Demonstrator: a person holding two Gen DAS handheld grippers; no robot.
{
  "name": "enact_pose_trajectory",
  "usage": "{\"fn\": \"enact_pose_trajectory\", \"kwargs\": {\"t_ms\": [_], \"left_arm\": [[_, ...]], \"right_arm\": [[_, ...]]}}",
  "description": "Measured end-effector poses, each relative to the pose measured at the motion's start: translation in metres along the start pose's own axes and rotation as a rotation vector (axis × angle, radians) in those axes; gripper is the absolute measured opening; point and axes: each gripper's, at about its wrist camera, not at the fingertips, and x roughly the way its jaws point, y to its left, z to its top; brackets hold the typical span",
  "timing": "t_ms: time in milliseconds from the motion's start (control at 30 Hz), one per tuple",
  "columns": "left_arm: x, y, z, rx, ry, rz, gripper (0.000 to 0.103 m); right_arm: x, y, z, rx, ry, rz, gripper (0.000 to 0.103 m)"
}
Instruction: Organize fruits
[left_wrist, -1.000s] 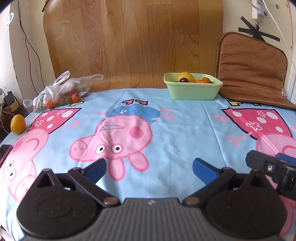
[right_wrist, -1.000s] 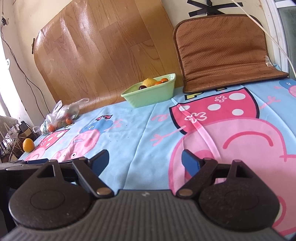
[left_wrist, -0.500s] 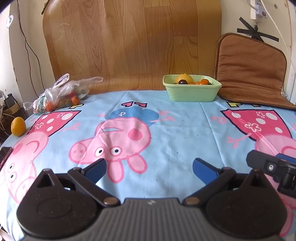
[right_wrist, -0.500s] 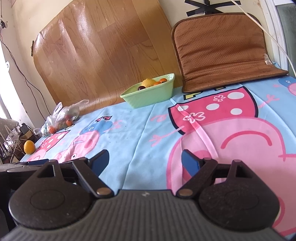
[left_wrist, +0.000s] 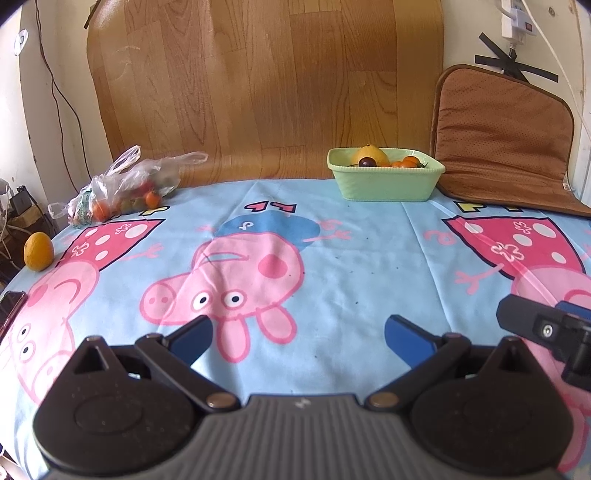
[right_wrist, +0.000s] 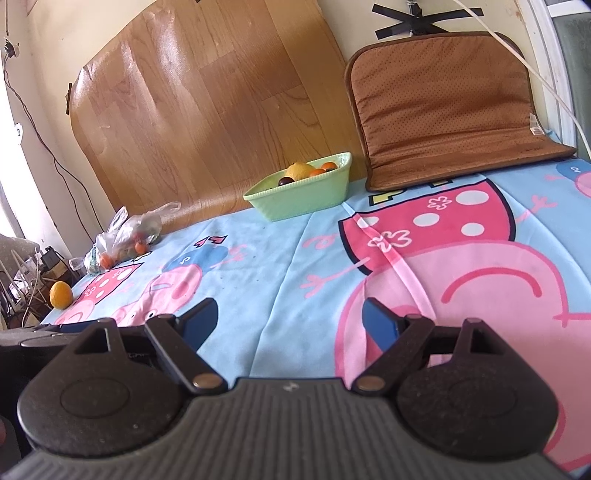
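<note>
Blue cartoon tablecloth (left_wrist: 369, 258) lies bare between both spread tools and green basin (left_wrist: 386, 179).

Premises: a lived-in home room, not a commercial or laboratory setting. Evidence follows. The counter is covered with a children's cartoon-pig cloth (left_wrist: 332, 236) in blue and pink. A brown seat cushion (left_wrist: 502, 140) leans against the wall at the far right edge. A sheet of wood-pattern flooring (left_wrist: 266, 81) is propped against the cream wall. Loose cables (left_wrist: 55, 88) run down the wall at left, and a power strip (left_wrist: 515, 18) hangs at upper right above black tape. Groceries are present: a thin plastic bag (left_wrist: 125, 184) of small fruit and a green dish (left_wrist: 386, 181) holding fruit.
</note>
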Motion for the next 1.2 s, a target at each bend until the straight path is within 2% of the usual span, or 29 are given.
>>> {"fn": "enact_pose_trajectory", "kwargs": {"t_ms": [867, 1200], "left_arm": [[0.0028, -0.0053, -0.0019, 0.029, 0.017, 0.021, 0.103], [-0.006, -0.0056, 0.0004, 0.046, -0.039, 0.036, 0.103]], "right_arm": [[-0.0009, -0.0003, 0.0011, 0.004, 0.003, -0.001, 0.087], [-0.0006, -0.0005, 0.0015, 0.012, 0.004, -0.004, 0.087]]}}
